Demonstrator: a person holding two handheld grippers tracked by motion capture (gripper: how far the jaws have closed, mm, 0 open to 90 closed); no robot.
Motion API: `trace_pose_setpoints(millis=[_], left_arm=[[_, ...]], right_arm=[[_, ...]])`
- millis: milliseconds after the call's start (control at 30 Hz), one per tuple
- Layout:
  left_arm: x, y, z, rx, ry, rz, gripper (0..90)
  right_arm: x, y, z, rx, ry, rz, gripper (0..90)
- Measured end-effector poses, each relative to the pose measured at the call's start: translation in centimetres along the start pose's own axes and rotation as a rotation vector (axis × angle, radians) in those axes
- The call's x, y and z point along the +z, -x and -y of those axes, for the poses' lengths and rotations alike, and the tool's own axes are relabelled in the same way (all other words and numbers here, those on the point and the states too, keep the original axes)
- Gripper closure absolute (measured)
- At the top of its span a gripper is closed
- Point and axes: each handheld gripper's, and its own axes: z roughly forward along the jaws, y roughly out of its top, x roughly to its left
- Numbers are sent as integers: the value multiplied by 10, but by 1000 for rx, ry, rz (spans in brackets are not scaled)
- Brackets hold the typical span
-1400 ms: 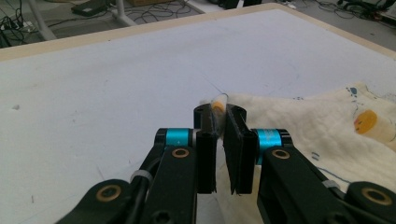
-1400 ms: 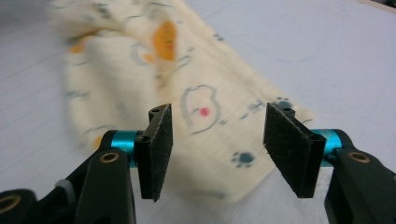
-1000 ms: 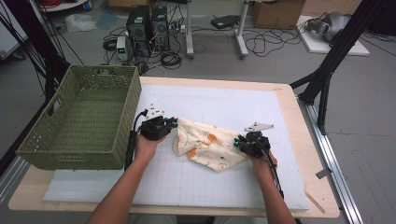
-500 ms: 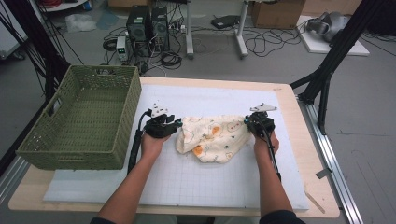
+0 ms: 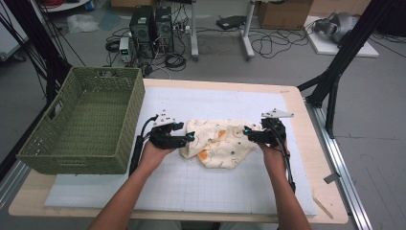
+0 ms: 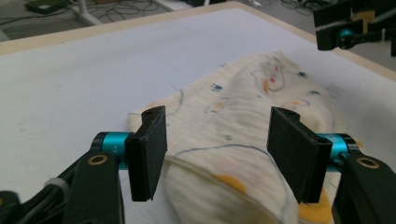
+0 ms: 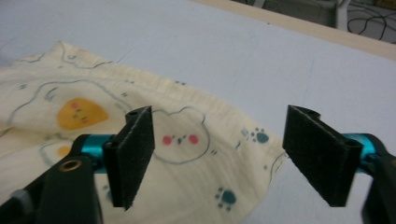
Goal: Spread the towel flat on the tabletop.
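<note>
One printed cloth point(image 5: 221, 146) lay on the counter point(image 5: 230, 103) beside one green basket point(image 5: 84, 124) — between two hand-held grippers, left point(image 5: 187, 138) and right point(image 5: 247, 131), both just opened, jaws apart, gripping nothing.

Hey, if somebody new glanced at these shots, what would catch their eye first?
Probably the cream cloth printed with little bears and paw marks, lying crumpled mid-table on the white mat. The left tongs and right tongs flank its two ends, jaws just opened and gripping nothing. A big green woven basket stands at the table's left edge.
</note>
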Motion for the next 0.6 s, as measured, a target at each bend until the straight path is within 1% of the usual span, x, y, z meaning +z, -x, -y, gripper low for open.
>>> trace_pose_setpoints(millis=[33, 100, 200, 267, 333, 400, 467, 567, 600], left_arm=[[0, 3, 1, 17, -14, -2, 383], [1, 8, 7, 12, -32, 7, 378], [3, 12, 15, 10, -60, 8, 355], [5, 16, 20, 10, -74, 10, 342], [5, 19, 23, 23, -88, 13, 326], [6, 23, 25, 56, -120, 19, 326], [7, 27, 26, 76, -125, 25, 326], [9, 30, 30, 89, -132, 21, 335], [9, 30, 32, 97, -137, 17, 350]], right_arm=[[-5, -2, 1, -3, -9, -14, 211], [-16, -6, 8, -28, 32, -22, 225], [-28, -10, 22, -38, 63, -62, 206], [-34, -12, 30, -62, 76, -70, 180], [-40, -16, 40, -101, 87, -66, 175], [-44, -19, 48, -115, 90, -79, 161], [-47, -21, 55, -116, 90, -96, 146], [-50, -26, 68, -112, 89, -129, 128], [-50, -28, 72, -123, 89, -137, 122]])
